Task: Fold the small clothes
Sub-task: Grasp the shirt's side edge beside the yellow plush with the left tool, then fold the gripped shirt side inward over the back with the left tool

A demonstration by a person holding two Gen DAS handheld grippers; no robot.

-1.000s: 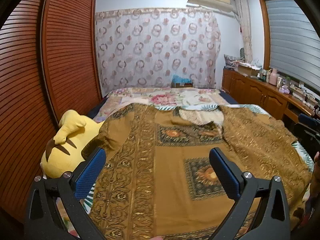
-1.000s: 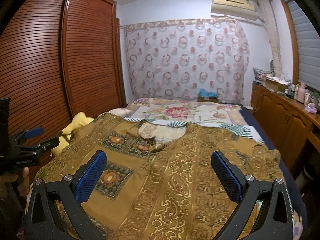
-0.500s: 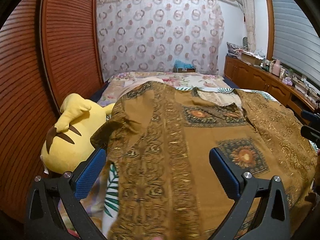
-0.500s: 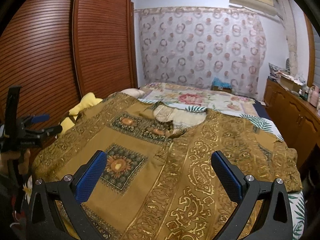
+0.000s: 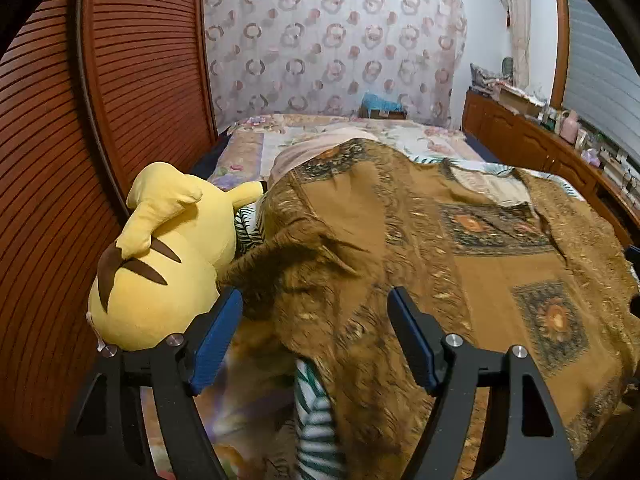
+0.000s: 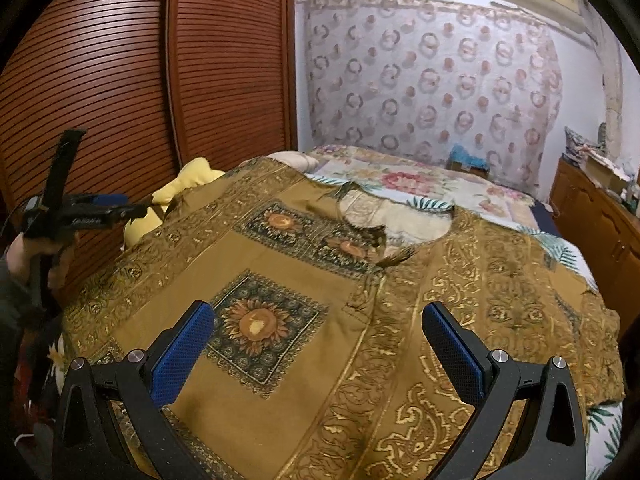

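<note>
A brown and gold patterned top point(image 6: 304, 280) lies spread flat on the bed, neckline toward the far end. In the left wrist view its left sleeve point(image 5: 288, 264) bunches up between the fingers of my left gripper point(image 5: 316, 332), which is open around it, jaws narrower than before. My left gripper also shows at the left edge of the right wrist view point(image 6: 100, 212), by the sleeve. My right gripper point(image 6: 320, 352) is open and empty, hovering over the lower front of the top.
A yellow plush toy point(image 5: 160, 248) lies at the bed's left edge beside the sleeve. Brown slatted wardrobe doors point(image 5: 60, 160) stand close on the left. A wooden cabinet point(image 5: 540, 148) runs along the right. The floral bedspread point(image 6: 420, 184) shows beyond the top.
My left gripper has moved left and down to the sleeve, and its jaws have narrowed around the cloth. My right gripper has come lower and closer over the top.
</note>
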